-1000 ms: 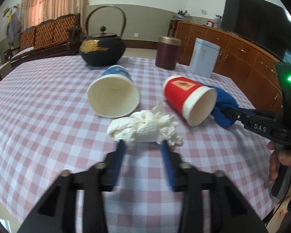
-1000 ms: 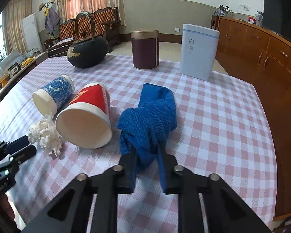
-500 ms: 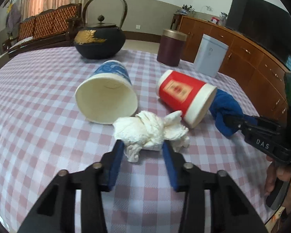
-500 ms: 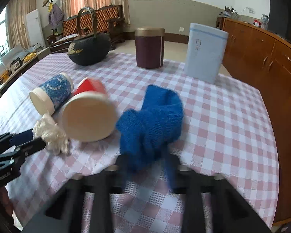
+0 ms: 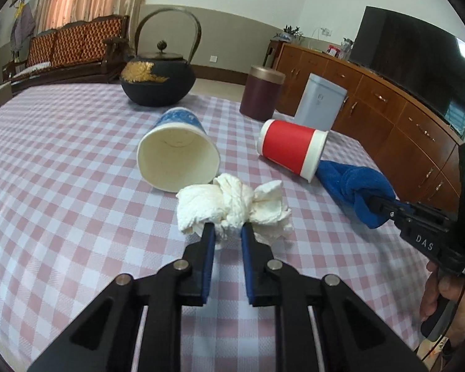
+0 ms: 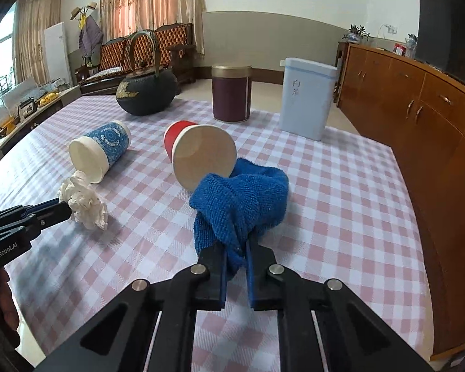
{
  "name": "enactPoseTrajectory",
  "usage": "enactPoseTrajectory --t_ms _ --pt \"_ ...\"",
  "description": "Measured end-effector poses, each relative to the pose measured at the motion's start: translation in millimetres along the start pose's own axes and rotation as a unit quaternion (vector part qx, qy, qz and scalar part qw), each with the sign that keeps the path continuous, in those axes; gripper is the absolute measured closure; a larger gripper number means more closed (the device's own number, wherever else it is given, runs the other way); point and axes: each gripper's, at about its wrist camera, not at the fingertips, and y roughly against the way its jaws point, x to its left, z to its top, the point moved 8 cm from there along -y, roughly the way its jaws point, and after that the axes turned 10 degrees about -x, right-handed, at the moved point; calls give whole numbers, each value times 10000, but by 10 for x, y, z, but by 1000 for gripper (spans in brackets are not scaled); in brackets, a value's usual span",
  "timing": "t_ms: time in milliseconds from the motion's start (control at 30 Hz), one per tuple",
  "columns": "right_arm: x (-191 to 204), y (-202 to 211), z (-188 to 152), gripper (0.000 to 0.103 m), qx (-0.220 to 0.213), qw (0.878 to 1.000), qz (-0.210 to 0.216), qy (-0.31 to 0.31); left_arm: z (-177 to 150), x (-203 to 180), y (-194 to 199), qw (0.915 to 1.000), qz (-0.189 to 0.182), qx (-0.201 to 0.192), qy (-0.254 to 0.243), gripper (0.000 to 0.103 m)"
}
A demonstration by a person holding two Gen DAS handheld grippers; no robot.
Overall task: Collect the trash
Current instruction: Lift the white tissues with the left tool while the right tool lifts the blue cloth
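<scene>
Here the left gripper (image 5: pixel 227 228) pinches the crumpled white paper tissue (image 5: pixel 232 209), which lies on the pink-checked tablecloth (image 5: pixel 62 170) just before the tipped blue-patterned paper cup (image 5: pixel 178 155). The right gripper (image 6: pixel 236 246) is clenched on the knotted blue terry cloth (image 6: pixel 241 198), beside the tipped red paper cup (image 6: pixel 201 155).

On the desk (image 5: pixel 62 161), the tissue (image 5: pixel 232 207) sits between the left claw (image 5: pixel 226 232) tips, one cup (image 5: pixel 178 161) just beyond it, another cup (image 5: pixel 291 148) beyond to the right. The cloth (image 6: pixel 241 198) sits in the right claw (image 6: pixel 235 248), touching that second cup. Kettle (image 5: pixel 158 77), canister (image 5: pixel 262 93) and box (image 5: pixel 321 104) stand farthest off
</scene>
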Motion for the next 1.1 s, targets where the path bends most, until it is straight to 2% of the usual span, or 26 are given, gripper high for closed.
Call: enactPoseTrajectory --t_ms 200,467,833,1100 --pt "-51 246 -25 93 -129 9999 -71 -10 18 -62 210 9998 -70 -151 -87 85" --pt "-185 825 -174 93 -347 9989 -255 -161 16 -356 576 9986 -294 -315 -309 85" --pt "-338 1692 -369 94 -683 9956 -557 -309 -209 -810 932 9959 -598 -304 -604 85" --pt "-538 2273 -628 94 -777 9919 -897 -453 -366 -1256 1153 9915 -979 -302 -805 85"
